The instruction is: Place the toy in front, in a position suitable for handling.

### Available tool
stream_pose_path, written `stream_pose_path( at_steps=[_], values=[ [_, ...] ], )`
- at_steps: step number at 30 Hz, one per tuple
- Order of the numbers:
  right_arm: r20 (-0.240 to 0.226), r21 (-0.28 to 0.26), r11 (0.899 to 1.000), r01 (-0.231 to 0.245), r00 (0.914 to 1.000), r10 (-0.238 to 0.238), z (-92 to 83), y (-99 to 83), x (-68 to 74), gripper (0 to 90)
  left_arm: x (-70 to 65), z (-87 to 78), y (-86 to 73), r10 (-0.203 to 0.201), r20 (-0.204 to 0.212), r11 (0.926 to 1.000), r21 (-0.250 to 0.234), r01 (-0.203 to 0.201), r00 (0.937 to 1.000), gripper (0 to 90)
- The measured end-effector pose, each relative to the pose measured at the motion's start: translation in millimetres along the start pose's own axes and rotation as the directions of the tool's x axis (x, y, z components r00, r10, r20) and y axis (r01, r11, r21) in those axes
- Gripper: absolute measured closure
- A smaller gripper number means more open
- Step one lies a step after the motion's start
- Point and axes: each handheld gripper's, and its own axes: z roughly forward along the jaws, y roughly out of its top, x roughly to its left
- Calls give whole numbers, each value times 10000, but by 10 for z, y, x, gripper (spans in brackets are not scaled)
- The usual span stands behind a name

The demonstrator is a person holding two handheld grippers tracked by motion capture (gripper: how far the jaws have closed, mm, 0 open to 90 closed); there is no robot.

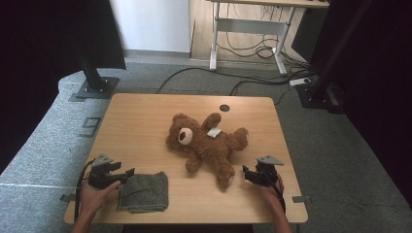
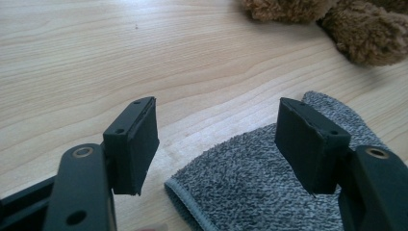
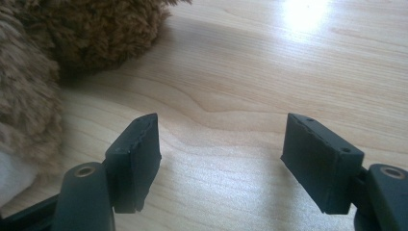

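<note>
A brown teddy bear [image 1: 206, 142] lies on its back in the middle of the wooden table [image 1: 145, 116], a white tag on its chest. A folded grey cloth [image 1: 144, 192] rests near the front left edge. My left gripper [image 1: 127, 173] hovers open just left of the cloth; in the left gripper view its jaws frame the cloth's corner [image 2: 250, 178] without touching it, and the bear's limbs [image 2: 365, 33] show beyond. My right gripper [image 1: 247, 174] stands open just right of the bear's leg, over bare wood, with the bear's fur [image 3: 33, 82] at the left.
A round cable hole [image 1: 224, 108] sits near the table's far edge. Black stand bases [image 1: 94, 87] and floor cables [image 1: 252, 77] lie beyond the table. A white desk frame [image 1: 248, 29] stands at the back.
</note>
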Motion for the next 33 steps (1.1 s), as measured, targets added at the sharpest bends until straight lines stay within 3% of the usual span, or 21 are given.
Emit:
stream_pose_path(
  at_steps=[10,18,25,33],
  values=[
    [-111,-590,9982,-51,9999,45,-99,70,71,294,-45,2,8,-23,262,9999,-118,26,9997,314],
    [-827,-1308,9914,-67,9966,-41,-198,220,242,312,-89,59,52,317,244,9995,9,-317,9992,316],
    [-1158,-1339,9910,-27,9932,-129,-181,267,310,319,-83,61,39,431,232,9991,54,-432,9988,315],
    [-1371,-1374,9904,-171,9906,-20,-146,293,344,320,-22,30,44,156,185,9996,-235,-152,9997,316]
  ],
)
